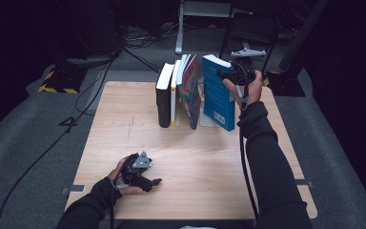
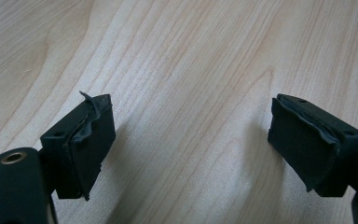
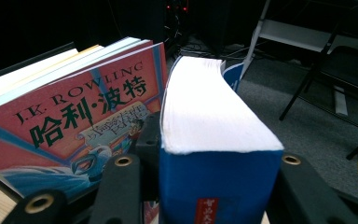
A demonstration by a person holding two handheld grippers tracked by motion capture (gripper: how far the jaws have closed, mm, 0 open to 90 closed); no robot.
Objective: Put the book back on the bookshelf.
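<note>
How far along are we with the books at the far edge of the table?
Done: three books stand in a row. In hand: the right hand-held gripper clamps the upright blue book, which stands apart from the row. Left: closing that gap and letting go. The left hand-held gripper rests open on the table.

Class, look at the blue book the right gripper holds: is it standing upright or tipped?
Upright. The blue book stands on its bottom edge on the table, the right gripper clamping its top, apart from the leaning red book.
</note>
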